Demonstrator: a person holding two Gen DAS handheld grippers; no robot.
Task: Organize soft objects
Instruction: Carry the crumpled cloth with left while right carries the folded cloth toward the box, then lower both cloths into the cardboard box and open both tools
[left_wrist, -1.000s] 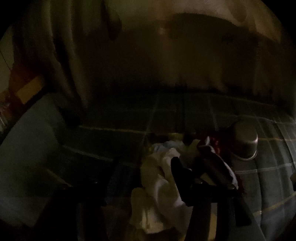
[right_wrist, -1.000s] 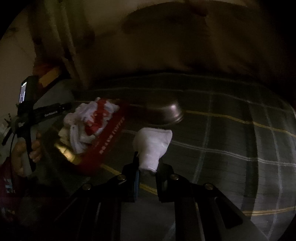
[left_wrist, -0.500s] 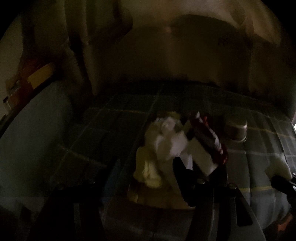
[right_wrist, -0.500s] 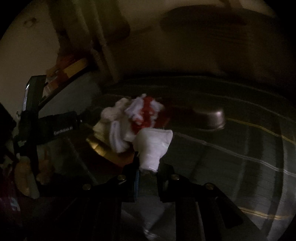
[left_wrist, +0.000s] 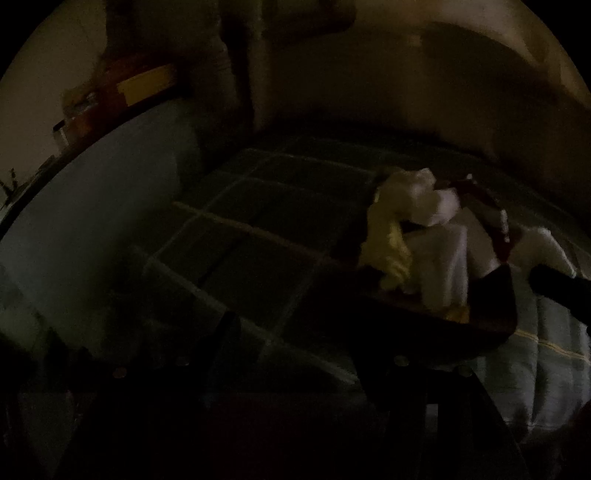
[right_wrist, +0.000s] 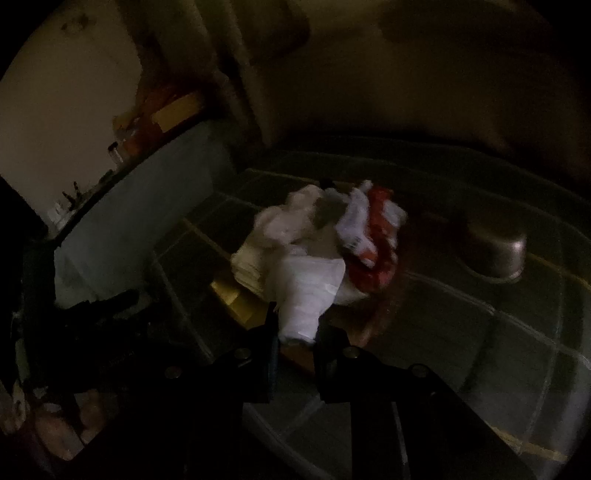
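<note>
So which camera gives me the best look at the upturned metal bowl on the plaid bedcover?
The right wrist view. The upturned metal bowl sits there in full, apart from the pile of white and red cloths, rim down on the plaid bedcover. The left wrist view does not show it.

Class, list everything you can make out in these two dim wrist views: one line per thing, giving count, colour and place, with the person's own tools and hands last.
white cloth: one, white, pinched in the right gripper, over the box's near edge.
pile of cloths: several, exact count unclear; white, pale yellow, red-and-white; heaped in the box.
box: one, red with gold inside, on the blanket.
metal bowl: one, silver, upside down on the blanket, right of the box.
blanket: one, dark plaid with light lines.
right gripper: black, shut on the white cloth.
left gripper: black, jaws apart, nothing visible between them.
hand: one, lower left, holding the left gripper.
</note>
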